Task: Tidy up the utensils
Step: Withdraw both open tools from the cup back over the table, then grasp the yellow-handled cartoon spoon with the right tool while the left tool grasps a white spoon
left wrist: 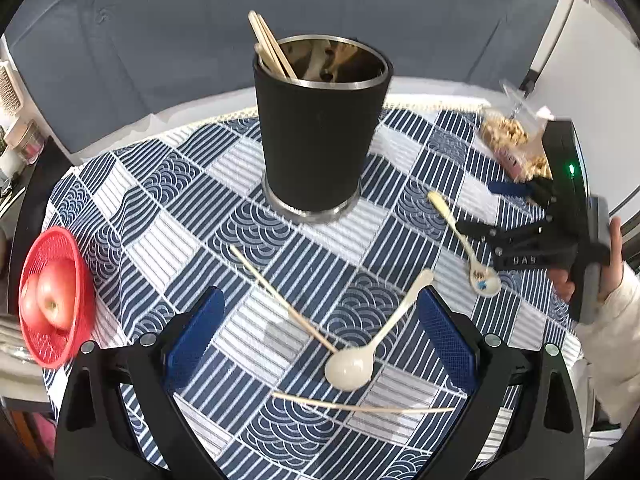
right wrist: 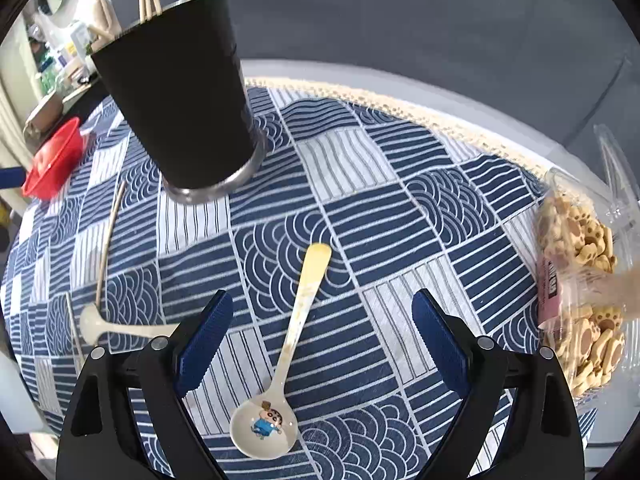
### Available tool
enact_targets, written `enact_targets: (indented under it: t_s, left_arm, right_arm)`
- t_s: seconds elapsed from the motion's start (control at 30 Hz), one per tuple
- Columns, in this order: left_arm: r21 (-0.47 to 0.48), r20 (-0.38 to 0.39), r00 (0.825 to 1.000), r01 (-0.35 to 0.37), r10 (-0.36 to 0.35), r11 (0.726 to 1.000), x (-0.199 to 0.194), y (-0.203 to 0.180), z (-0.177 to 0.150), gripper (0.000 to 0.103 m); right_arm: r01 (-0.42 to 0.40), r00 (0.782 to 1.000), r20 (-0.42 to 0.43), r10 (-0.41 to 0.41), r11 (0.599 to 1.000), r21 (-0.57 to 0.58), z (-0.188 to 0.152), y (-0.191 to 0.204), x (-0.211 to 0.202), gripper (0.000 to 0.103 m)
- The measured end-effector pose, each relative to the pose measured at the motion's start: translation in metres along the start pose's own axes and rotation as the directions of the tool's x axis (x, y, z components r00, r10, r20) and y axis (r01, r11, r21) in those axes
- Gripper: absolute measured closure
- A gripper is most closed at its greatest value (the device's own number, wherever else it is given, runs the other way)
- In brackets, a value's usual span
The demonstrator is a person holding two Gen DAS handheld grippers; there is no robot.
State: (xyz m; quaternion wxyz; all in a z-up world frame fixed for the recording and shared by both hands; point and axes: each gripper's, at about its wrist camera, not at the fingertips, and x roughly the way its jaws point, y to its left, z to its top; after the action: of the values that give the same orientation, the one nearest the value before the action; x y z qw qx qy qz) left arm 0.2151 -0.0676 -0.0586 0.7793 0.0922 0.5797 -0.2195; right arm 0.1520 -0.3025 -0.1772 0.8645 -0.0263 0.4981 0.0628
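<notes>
Utensils lie loose on a blue-and-white patterned tablecloth (left wrist: 168, 200) in the left wrist view: a plain cream plastic spoon (left wrist: 374, 342) between the spread left gripper (left wrist: 320, 336), handle toward 1 o'clock, crossed by a thin wooden chopstick (left wrist: 280, 296); another chopstick (left wrist: 360, 406) lies crosswise below. A black metal-rimmed holder cup (left wrist: 320, 128) stands at 12, a red mesh basket (left wrist: 56, 300) at the cloth's 9 o'clock edge.

In the right wrist view, a cream cartoon-printed spoon (right wrist: 288, 344) lies inside the wide-open right gripper (right wrist: 320, 344), untouched, handle toward 12. A clear cookie packet (right wrist: 580, 280) sits at 3.
</notes>
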Motion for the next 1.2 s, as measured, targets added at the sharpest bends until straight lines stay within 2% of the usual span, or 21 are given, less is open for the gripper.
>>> enact_targets:
  t_s: [0.13,0.27,0.33,0.37,0.43,0.5,0.57,0.6,0.63,0.77,0.83,0.93,1.07,1.2]
  left_arm:
    - [-0.027,-0.019,1.0,0.016,-0.017,0.999,0.006,-0.008,-0.011,0.008]
    - [-0.016,-0.051,0.998,0.044,-0.045,0.999,0.015,-0.024,-0.023,0.008]
    - [-0.002,-0.051,0.998,0.031,-0.031,1.0,0.017,-0.03,-0.025,0.008]
    - [0.01,-0.036,0.999,-0.005,0.005,1.0,0.017,-0.035,-0.027,0.008]
    - [0.018,-0.041,0.999,-0.01,0.01,1.0,0.02,-0.041,-0.028,0.008]
    - [0.004,-0.049,0.999,-0.004,0.005,1.0,0.022,-0.044,-0.029,0.008]
    - [-0.003,-0.05,0.998,-0.031,0.03,1.0,0.024,-0.049,-0.03,0.008]
    - [-0.008,-0.053,0.998,-0.03,0.03,1.0,0.025,-0.05,-0.03,0.008]
    - [-0.016,-0.055,0.998,-0.028,0.028,0.999,0.027,-0.052,-0.03,0.008]
    - [-0.029,-0.072,0.997,-0.02,0.018,0.999,0.037,-0.06,-0.03,0.008]
    - [-0.029,-0.082,0.997,-0.015,0.012,0.999,0.042,-0.065,-0.029,0.008]
    - [-0.007,-0.073,0.997,0.008,-0.008,1.0,0.046,-0.078,-0.026,0.008]
    - [0.097,-0.06,0.998,0.028,-0.022,0.995,0.057,-0.113,-0.019,0.008]
    - [0.196,-0.075,0.996,0.059,-0.045,0.979,0.068,-0.149,-0.012,0.011]
  right_arm:
    - [-0.004,1.0,-0.015,0.004,1.0,0.001,0.002,-0.002,0.004,0.017]
    - [0.015,0.998,-0.054,-0.014,1.0,0.015,0.008,-0.004,0.013,0.019]
    - [0.001,0.997,-0.083,0.001,1.0,0.025,0.012,-0.003,0.019,0.029]
    - [-0.01,0.995,-0.095,0.014,0.999,0.039,0.014,-0.003,0.022,0.031]
    - [-0.018,0.99,-0.135,0.027,0.997,0.071,0.017,-0.002,0.03,0.036]
    - [-0.013,0.981,-0.19,0.032,0.995,0.101,0.017,-0.002,0.042,0.048]
    - [0.04,0.982,-0.188,-0.022,0.995,0.092,0.018,0.002,0.043,0.056]
    - [0.058,0.982,-0.184,-0.04,0.994,0.097,0.019,0.001,0.043,0.07]
    - [0.048,0.983,-0.183,-0.022,0.989,0.137,0.019,-0.004,0.042,0.088]
    - [-0.045,0.976,-0.189,0.109,0.947,0.317,0.014,-0.033,0.044,0.092]
    - [-0.103,0.97,-0.163,0.18,0.913,0.394,0.007,-0.045,0.043,0.092]
    - [-0.155,0.964,-0.127,0.232,0.884,0.441,-0.004,-0.054,0.039,0.092]
    - [-0.206,0.956,-0.085,0.282,0.847,0.491,-0.019,-0.066,0.034,0.092]
    - [-0.207,0.953,-0.082,0.291,0.827,0.522,-0.029,-0.068,0.034,0.092]
